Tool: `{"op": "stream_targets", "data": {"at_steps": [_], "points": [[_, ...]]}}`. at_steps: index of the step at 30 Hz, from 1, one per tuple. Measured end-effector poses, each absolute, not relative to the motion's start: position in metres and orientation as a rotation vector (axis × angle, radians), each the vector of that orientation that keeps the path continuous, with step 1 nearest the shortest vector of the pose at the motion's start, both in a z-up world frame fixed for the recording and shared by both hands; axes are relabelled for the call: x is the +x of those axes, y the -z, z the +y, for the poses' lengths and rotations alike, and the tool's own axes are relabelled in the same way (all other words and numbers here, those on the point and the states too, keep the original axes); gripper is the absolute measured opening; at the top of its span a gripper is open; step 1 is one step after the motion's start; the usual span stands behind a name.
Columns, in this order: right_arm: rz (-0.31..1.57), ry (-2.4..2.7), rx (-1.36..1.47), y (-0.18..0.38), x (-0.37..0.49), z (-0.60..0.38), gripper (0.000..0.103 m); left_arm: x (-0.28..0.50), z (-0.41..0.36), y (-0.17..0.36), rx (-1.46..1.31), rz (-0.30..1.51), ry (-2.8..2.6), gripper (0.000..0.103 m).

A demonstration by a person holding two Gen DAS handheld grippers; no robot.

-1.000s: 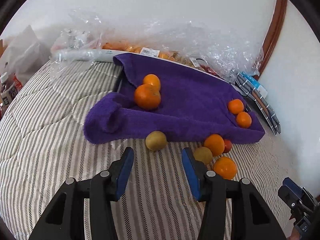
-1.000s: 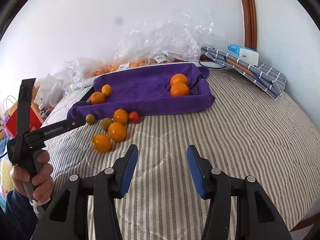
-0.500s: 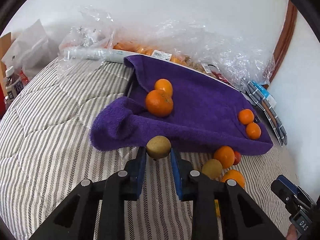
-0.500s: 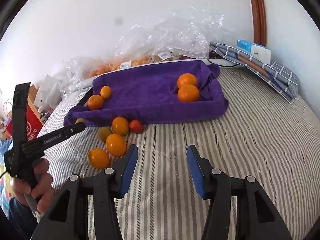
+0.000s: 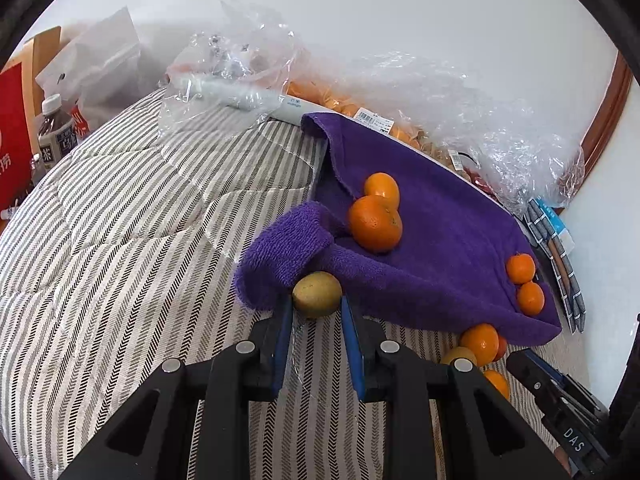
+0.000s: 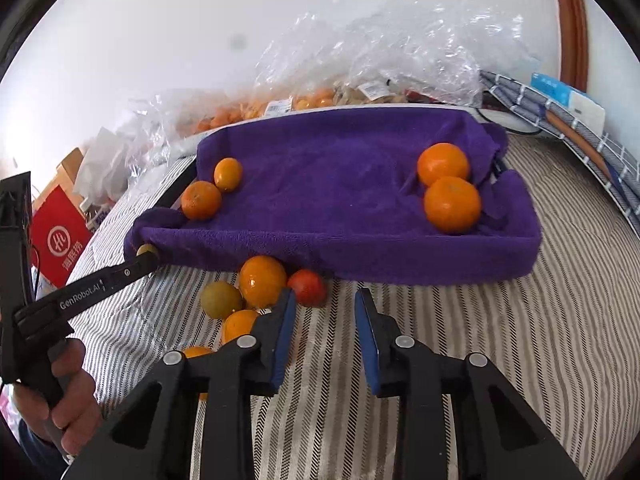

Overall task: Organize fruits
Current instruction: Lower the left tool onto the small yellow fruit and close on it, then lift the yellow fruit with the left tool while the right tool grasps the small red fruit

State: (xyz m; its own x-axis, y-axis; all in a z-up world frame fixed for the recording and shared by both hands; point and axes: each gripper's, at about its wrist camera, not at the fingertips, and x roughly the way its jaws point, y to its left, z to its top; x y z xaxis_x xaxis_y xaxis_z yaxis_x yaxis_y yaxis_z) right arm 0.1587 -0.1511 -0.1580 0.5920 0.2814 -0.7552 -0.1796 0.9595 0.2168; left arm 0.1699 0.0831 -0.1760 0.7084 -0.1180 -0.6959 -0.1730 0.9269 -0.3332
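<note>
My left gripper (image 5: 316, 314) is shut on a yellow-green fruit (image 5: 317, 294) that lies on the striped quilt, against the front fold of the purple towel (image 5: 440, 240). The right wrist view shows that gripper from the side (image 6: 149, 257), held by a hand (image 6: 68, 392). On the towel (image 6: 340, 184) sit two large oranges (image 6: 452, 204) at one end and two small ones (image 6: 201, 200) at the other. My right gripper (image 6: 325, 300) is closing with nothing between its pads. A red fruit (image 6: 312, 287) sits just past its left fingertip, beside an orange (image 6: 262, 280) and a greenish fruit (image 6: 220, 299).
Clear plastic bags (image 6: 360, 60) holding more fruit lie against the wall behind the towel. A folded checked cloth (image 6: 560, 116) with a blue box sits at the far right. A bottle (image 5: 54, 128) and a red bag (image 6: 60, 236) stand off the quilt's edge. Two more oranges (image 6: 240, 324) lie by my right gripper.
My left gripper moved forward and shut on the yellow-green fruit. My right gripper moved forward to the loose fruits and its jaws narrowed.
</note>
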Motion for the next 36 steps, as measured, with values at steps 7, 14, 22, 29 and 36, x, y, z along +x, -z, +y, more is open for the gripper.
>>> {"op": "stream_targets", "data": {"at_steps": [7,14,22,29,36], "points": [[0.95,-0.307,0.086,0.169,0.171,-0.142,0.031,0.174,0.094,0.183,-0.48,0.82,0.001,0.024],[0.941,-0.316,0.03,0.17,0.179,-0.13,0.031,0.173,0.09,0.183,-0.456,0.816,-0.007,0.024],[0.929,-0.327,0.029,0.17,0.182,-0.13,0.031,0.172,0.089,0.182,-0.454,0.815,-0.006,0.024],[0.899,-0.288,0.046,0.164,0.168,-0.145,0.031,0.173,0.09,0.183,-0.457,0.813,-0.002,0.024],[0.909,-0.223,0.03,0.163,0.143,-0.168,0.031,0.171,0.092,0.181,-0.464,0.802,0.018,0.024]]}}
